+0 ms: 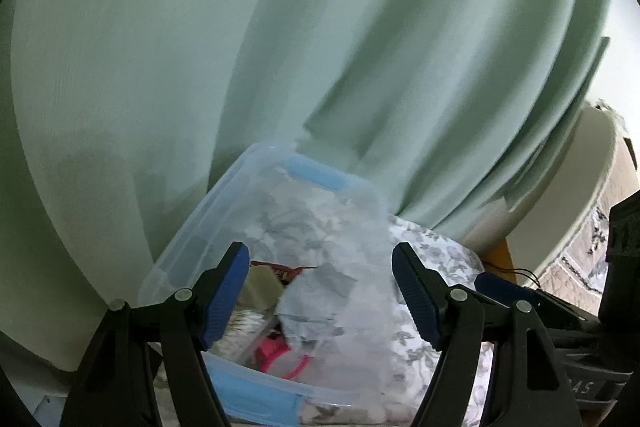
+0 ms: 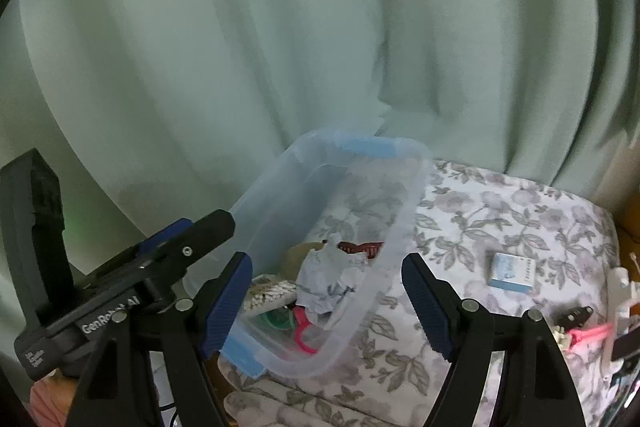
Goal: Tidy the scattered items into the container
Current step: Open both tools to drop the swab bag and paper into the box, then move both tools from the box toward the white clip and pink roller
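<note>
A clear plastic container (image 2: 400, 211) with blue clips sits on a floral cloth (image 2: 520, 223); it also shows in the left wrist view (image 1: 224, 211). Inside lie a crumpled grey cloth (image 2: 324, 283), a dark red hair clip (image 2: 360, 248), cotton swabs (image 2: 268, 293) and pink items (image 2: 302, 331). My right gripper (image 2: 326, 303) is open and empty, just in front of the container. My left gripper (image 1: 320, 295) is open and empty over the container's near end; it also shows at the left of the right wrist view (image 2: 176, 243). A small blue-white box (image 2: 510, 273) lies on the cloth to the right.
A pale green curtain (image 2: 280, 47) hangs close behind the container. Small items, a dark object (image 2: 576, 315) and a pink one (image 2: 592, 333), lie at the cloth's right edge. A white rounded object (image 1: 568, 195) stands at the right in the left wrist view.
</note>
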